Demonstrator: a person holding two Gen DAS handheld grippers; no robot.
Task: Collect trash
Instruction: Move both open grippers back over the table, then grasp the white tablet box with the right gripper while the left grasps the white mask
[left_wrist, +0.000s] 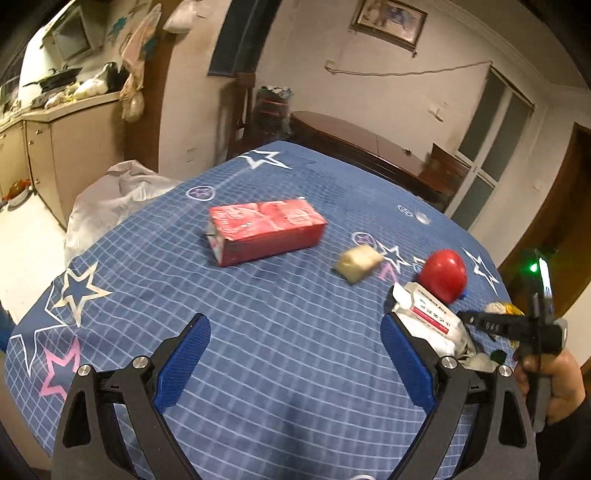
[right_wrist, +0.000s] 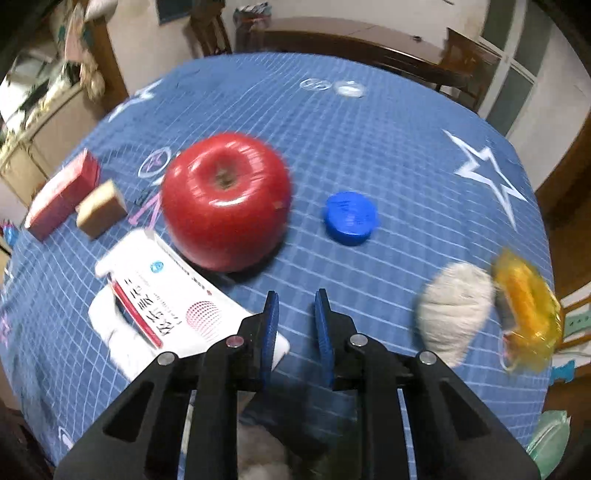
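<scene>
Left gripper (left_wrist: 295, 365) wide apart, empty, over bare blue cloth (left_wrist: 258, 406), aimed toward red carton (left_wrist: 266, 230); looks set for broad grab. Right gripper (right_wrist: 295, 325) narrow gap, nothing between pads; no grip. Trash strewn near it: white box (right_wrist: 173, 306) just left, touching apple (right_wrist: 225, 201); blue cap (right_wrist: 351, 218) ahead; wad (right_wrist: 454, 314) and yellow wrapper (right_wrist: 524, 314) right, together. Sponge (left_wrist: 358, 263) between carton and apple. Nothing collected yet, likely.
</scene>
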